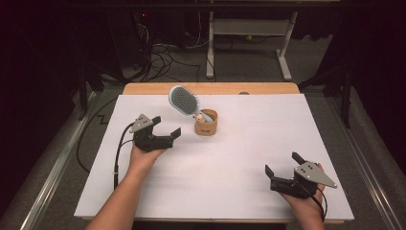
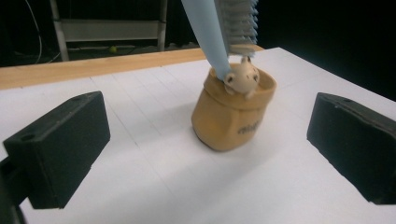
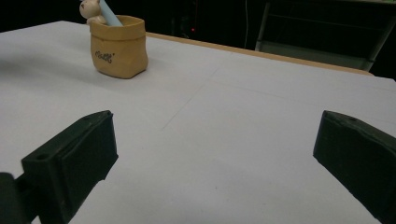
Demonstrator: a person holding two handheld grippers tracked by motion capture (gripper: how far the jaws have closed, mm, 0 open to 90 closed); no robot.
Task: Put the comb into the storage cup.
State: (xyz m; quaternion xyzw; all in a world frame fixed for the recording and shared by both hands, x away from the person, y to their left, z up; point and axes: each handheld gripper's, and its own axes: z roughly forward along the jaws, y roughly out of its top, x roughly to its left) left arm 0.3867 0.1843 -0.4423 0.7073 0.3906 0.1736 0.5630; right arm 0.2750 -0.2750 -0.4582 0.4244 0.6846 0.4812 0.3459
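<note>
on the white table [image 1: 230,158], tan pot [image 1: 206,122], unreadable dark lettering, blue hairbrush [image 1: 185,101] inside

Pretty much the whole white table [image 1: 230,158] is being left open, so either gripper's path is being blocked by just one thing: the tan holder [image 1: 206,123] with the hairbrush [image 1: 184,100] leaning out up-left, sitting just beside the left gripper [image 1: 165,127]; the right gripper [image 1: 282,165] is being kept well apart from it

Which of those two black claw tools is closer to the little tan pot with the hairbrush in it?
The left gripper, beside the tan pot holding the hairbrush; the right gripper sits far off near the table's front right corner.
</note>
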